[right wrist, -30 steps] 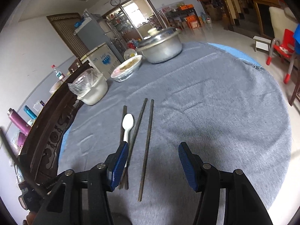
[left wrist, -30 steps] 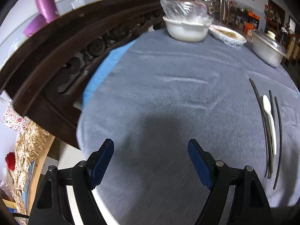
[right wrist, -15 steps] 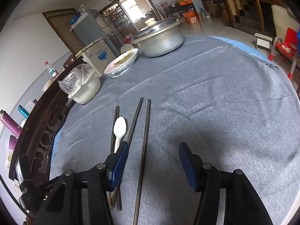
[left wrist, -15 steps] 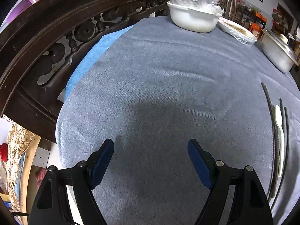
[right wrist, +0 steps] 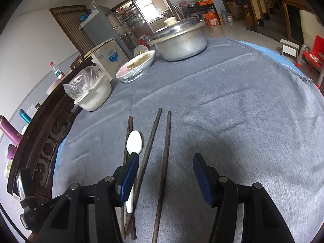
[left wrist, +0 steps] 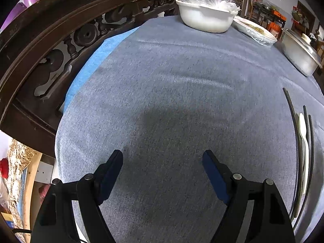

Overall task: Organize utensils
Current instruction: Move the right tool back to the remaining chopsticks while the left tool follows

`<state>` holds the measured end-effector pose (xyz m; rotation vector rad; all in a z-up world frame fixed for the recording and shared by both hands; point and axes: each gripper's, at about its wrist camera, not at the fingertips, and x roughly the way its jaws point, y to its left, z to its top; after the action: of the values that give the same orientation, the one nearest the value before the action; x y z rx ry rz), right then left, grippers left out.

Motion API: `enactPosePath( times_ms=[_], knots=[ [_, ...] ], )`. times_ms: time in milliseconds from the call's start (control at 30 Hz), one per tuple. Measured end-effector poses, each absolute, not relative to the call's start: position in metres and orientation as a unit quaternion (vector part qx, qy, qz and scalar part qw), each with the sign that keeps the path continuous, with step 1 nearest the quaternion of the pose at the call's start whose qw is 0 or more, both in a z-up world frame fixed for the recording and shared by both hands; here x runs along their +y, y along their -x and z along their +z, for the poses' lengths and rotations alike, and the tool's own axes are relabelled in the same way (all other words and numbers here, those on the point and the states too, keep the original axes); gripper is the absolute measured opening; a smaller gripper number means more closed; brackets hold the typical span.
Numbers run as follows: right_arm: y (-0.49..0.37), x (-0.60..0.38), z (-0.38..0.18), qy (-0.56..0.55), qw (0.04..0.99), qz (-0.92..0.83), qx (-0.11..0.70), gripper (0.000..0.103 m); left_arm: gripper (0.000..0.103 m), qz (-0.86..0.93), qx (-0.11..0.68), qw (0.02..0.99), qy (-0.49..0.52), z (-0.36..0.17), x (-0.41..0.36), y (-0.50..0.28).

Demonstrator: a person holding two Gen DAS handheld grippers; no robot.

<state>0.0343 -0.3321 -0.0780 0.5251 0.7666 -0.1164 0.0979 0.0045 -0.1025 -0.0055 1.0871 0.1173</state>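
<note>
A white spoon (right wrist: 134, 144) and several dark chopsticks (right wrist: 166, 154) lie lengthwise on the grey tablecloth (right wrist: 243, 105). My right gripper (right wrist: 165, 158) hangs open over them. Two chopsticks run between its jaws, and its left finger covers the spoon's handle. The pads touch nothing that I can see. In the left wrist view the same spoon (left wrist: 303, 139) and chopsticks (left wrist: 291, 117) lie at the far right edge. My left gripper (left wrist: 163, 156) stands open over bare cloth, well left of the utensils, with nothing between its fingers.
At the table's far side stand a white bowl covered in plastic (right wrist: 92, 92), a wrapped dish of food (right wrist: 137, 66) and a lidded metal pot (right wrist: 178, 40). A carved dark wood rail (left wrist: 60, 40) curves along the left edge. Bottles (right wrist: 9, 130) stand behind it.
Both grippers have moved forward and lower over the table. The right one has come over the utensils, its left finger now covering the spoon's handle. Neither has changed its opening.
</note>
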Motion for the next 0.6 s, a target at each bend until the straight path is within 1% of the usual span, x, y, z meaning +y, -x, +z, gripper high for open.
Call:
enactPosePath(
  times_ms=[333,400,500,567,600],
  knots=[
    [-0.077,-0.344,-0.078,-0.276,0.883,-0.027,0.378,0.059,0.081,0.030,0.499,0.866,-0.018,-0.092,-0.024,-0.130],
    [-0.085,-0.347,-0.081,-0.280,0.881,-0.026,0.381,0.057,0.081,0.011,0.491,0.871,-0.024,-0.087,-0.037,-0.140],
    [-0.098,-0.352,-0.086,-0.292,0.875,-0.022,0.385,0.051,0.081,-0.023,0.490,0.871,-0.030,-0.082,-0.057,-0.156],
    [-0.107,-0.356,-0.091,-0.294,0.873,-0.029,0.387,0.050,0.081,-0.050,0.489,0.870,-0.035,-0.081,-0.073,-0.165],
    [-0.111,-0.358,-0.093,-0.294,0.872,-0.033,0.390,0.047,0.081,-0.060,0.492,0.868,-0.041,-0.082,-0.082,-0.172]
  ],
)
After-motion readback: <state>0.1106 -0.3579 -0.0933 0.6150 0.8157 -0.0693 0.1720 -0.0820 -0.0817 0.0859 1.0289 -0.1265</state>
